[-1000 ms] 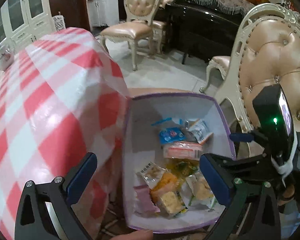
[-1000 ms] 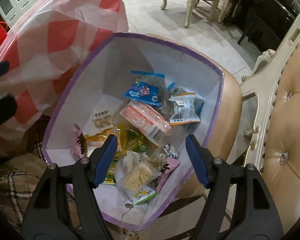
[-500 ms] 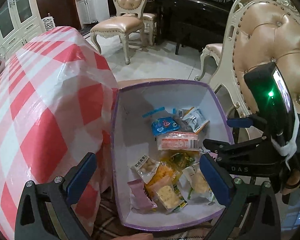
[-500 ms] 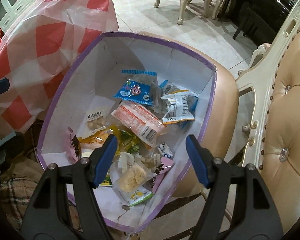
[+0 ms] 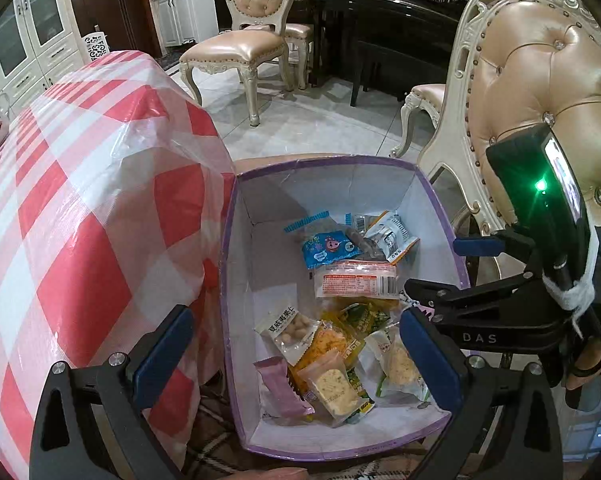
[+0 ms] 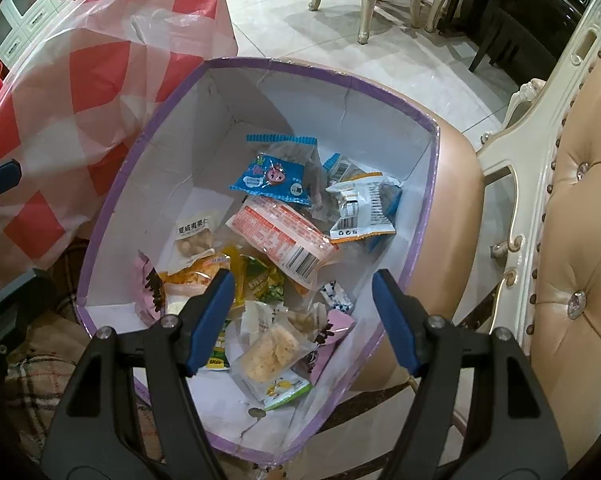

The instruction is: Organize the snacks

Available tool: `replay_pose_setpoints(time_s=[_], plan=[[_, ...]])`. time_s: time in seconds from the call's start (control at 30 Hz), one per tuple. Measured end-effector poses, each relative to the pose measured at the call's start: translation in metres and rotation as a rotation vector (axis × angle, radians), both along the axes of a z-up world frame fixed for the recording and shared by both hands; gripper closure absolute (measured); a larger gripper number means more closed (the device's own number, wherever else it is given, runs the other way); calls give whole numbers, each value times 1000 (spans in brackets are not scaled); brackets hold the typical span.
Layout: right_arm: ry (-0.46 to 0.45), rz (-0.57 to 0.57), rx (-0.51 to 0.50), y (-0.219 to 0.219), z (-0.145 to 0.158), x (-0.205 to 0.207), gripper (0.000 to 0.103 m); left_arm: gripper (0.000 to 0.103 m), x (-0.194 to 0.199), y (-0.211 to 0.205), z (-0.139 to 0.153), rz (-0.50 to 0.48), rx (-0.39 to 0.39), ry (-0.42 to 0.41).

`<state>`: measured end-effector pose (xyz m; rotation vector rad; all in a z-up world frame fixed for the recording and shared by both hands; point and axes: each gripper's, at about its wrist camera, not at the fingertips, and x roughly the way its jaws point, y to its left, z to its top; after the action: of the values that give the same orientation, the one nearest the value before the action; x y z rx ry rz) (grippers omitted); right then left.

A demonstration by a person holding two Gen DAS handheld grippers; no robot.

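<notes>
Beige leather chair seat carries a purple-rimmed cardboard box of light, crinkly, slippery snack packets, best pinched at sealed edges; left gripper and right gripper both hover spread, empty.

The letters "DAS" stand in pale print on the black arm of the right gripper, at the right of the left wrist view. In the right wrist view, a clear nut packet left of centre carries a white label with Chinese characters, "夏威夷果仁". Print on the other wrappers is too small to read.
</notes>
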<state>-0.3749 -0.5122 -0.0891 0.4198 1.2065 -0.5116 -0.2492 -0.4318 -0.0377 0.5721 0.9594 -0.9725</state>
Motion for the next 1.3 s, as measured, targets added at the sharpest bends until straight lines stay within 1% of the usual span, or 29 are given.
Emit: replay_pose_setpoints(time_s=[1.3], plan=[[2, -20, 56, 4, -13, 0, 28, 0, -2, -1, -5, -3, 14, 10]])
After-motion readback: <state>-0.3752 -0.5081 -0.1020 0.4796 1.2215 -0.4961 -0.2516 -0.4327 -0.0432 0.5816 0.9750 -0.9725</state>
